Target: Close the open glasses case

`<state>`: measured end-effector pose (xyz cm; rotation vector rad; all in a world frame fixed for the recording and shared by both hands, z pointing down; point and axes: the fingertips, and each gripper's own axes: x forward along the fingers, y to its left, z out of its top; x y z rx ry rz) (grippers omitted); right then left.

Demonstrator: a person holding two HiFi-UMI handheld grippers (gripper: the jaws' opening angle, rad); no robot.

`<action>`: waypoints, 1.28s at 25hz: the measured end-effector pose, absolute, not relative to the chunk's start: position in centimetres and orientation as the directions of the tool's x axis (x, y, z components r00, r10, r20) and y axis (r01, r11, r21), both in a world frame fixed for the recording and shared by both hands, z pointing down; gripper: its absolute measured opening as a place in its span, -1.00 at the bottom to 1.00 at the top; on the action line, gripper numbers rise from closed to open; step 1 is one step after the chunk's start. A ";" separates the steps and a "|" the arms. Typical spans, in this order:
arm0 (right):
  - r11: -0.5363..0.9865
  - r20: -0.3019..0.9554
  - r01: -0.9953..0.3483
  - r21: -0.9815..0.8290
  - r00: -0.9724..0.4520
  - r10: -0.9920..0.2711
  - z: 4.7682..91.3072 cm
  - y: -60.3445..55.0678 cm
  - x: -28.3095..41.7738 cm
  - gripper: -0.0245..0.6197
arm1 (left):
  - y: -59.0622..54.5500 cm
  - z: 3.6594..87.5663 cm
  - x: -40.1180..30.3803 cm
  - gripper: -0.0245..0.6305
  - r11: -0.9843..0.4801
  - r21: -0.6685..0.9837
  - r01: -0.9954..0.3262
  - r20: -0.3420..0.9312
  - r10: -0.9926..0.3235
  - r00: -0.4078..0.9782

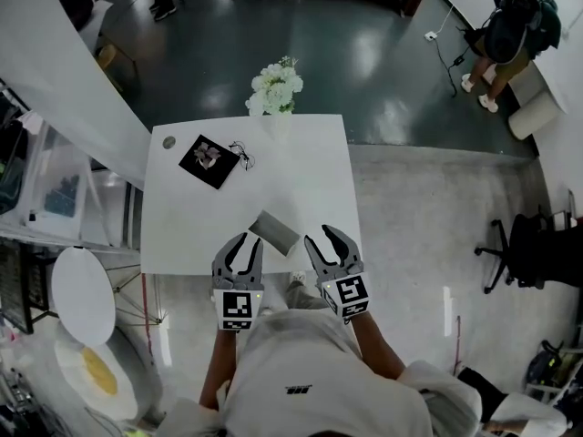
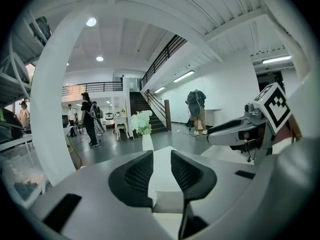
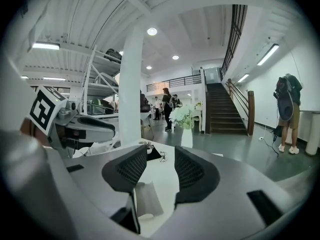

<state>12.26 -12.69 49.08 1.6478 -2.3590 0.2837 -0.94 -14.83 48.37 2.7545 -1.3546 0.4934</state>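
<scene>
Glasses case (image 1: pixel 273 232) sits on the table (image 1: pixel 301 171), close to the table's near edge (grey, how far the lid stands open is hard to read). Looks like a light, stiff shell, likely to skid on the smooth top. Best bet is to steady the base and press the lid's free edge down. Left gripper (image 1: pixel 248 242) and right gripper (image 1: pixel 319 237) hover over the table's near edge, tipped slightly down. Both sets of fingers are partway apart and hold nothing.

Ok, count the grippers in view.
2. The left gripper hangs at the near edge of the white table, left of the grey glasses case; the right gripper is right of it. None seems hidden.
</scene>
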 end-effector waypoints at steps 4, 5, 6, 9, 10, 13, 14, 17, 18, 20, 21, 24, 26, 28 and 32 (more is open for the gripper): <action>0.372 0.319 -0.928 -0.026 -0.360 -0.876 49.7 -14.4 13.5 -0.39 | -16.2 49.1 0.3 -0.56 -0.602 -0.114 -0.790 0.315 -0.776 0.546; 0.380 0.321 -0.925 -0.029 -0.369 -0.872 49.9 -14.8 13.8 -0.39 | -16.6 49.3 0.7 -0.56 -0.598 -0.116 -0.793 0.321 -0.778 0.540; 0.388 0.324 -0.921 -0.033 -0.377 -0.868 50.1 -15.1 14.0 -0.39 | -16.9 49.5 1.0 -0.56 -0.594 -0.118 -0.796 0.327 -0.780 0.534; 0.411 0.340 -0.910 -0.047 -0.402 -0.850 51.1 -16.2 14.8 -0.40 | -17.6 50.4 1.9 -0.57 -0.580 -0.117 -0.806 0.347 -0.784 0.514; 0.419 0.346 -0.906 -0.053 -0.411 -0.844 51.6 -16.5 15.0 -0.40 | -17.8 50.8 2.1 -0.57 -0.575 -0.116 -0.810 0.356 -0.785 0.507; 0.446 0.363 -0.892 -0.075 -0.441 -0.821 53.0 -17.3 15.6 -0.40 | -18.4 52.1 2.7 -0.57 -0.557 -0.115 -0.822 0.382 -0.789 0.481; 0.457 0.370 -0.886 -0.080 -0.452 -0.812 53.4 -17.6 15.7 -0.40 | -18.6 52.5 2.8 -0.57 -0.552 -0.115 -0.826 0.391 -0.790 0.473; 0.486 0.389 -0.868 -0.096 -0.482 -0.785 54.7 -18.4 15.9 -0.40 | -19.1 53.7 3.2 -0.57 -0.540 -0.111 -0.834 0.419 -0.787 0.454; 0.493 0.395 -0.864 -0.102 -0.490 -0.777 55.1 -18.6 16.0 -0.40 | -19.3 54.1 3.4 -0.57 -0.539 -0.109 -0.835 0.428 -0.784 0.450; 0.503 0.406 -0.857 -0.112 -0.502 -0.764 55.9 -19.1 16.0 -0.40 | -19.6 55.0 3.6 -0.57 -0.540 -0.106 -0.835 0.446 -0.776 0.445; 0.509 0.412 -0.853 -0.116 -0.507 -0.757 56.3 -19.3 16.0 -0.40 | -19.7 55.4 3.6 -0.57 -0.540 -0.104 -0.836 0.455 -0.773 0.442; 0.523 0.429 -0.843 -0.122 -0.520 -0.739 57.3 -20.1 15.7 -0.40 | -20.2 56.9 3.7 -0.57 -0.541 -0.096 -0.836 0.483 -0.759 0.436; 0.528 0.442 -0.840 -0.126 -0.524 -0.728 58.1 -20.5 15.6 -0.41 | -20.4 58.0 3.8 -0.58 -0.543 -0.087 -0.835 0.502 -0.748 0.434; 0.530 0.457 -0.838 -0.132 -0.526 -0.717 58.8 -20.8 15.4 -0.42 | -20.5 59.2 3.7 -0.58 -0.544 -0.076 -0.835 0.523 -0.735 0.431; 0.530 0.483 -0.837 -0.134 -0.522 -0.703 60.4 -21.3 14.7 -0.43 | -20.5 61.8 3.2 -0.58 -0.558 -0.043 -0.829 0.565 -0.697 0.440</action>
